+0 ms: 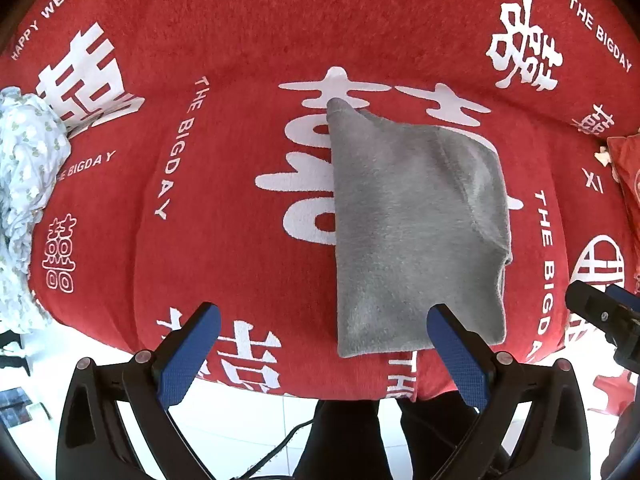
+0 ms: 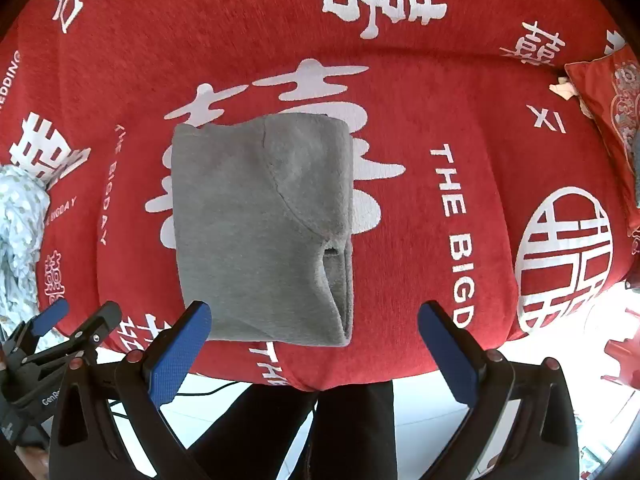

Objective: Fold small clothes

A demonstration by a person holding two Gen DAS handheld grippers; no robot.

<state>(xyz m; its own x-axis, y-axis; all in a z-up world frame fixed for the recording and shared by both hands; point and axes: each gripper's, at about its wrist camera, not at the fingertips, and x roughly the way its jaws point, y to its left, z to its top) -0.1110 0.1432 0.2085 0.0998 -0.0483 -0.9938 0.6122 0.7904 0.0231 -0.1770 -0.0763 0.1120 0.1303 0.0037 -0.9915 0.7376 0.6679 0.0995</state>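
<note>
Grey garment [image 2: 260, 232] folded into neat block, flat on red blanket [image 2: 440, 80] near front edge, so probably done. My left tongs [image 1: 324, 320] and right tongs [image 2: 314, 318] both spread, empty, hovering just short of it. Unfolded pile [image 1: 24, 184] waits left of garment.

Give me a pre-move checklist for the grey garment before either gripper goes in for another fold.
1. Left gripper open and empty: ok.
2. Right gripper open and empty: ok.
3. Folded grey fleece garment lying flat on the red patterned blanket: ok.
4. Garment's edges aligned: not ok, the far left corner pokes out in the left wrist view.
5. Crumpled white printed cloth apart from the garment: ok.
6. Layers underneath smooth: cannot tell.
</note>
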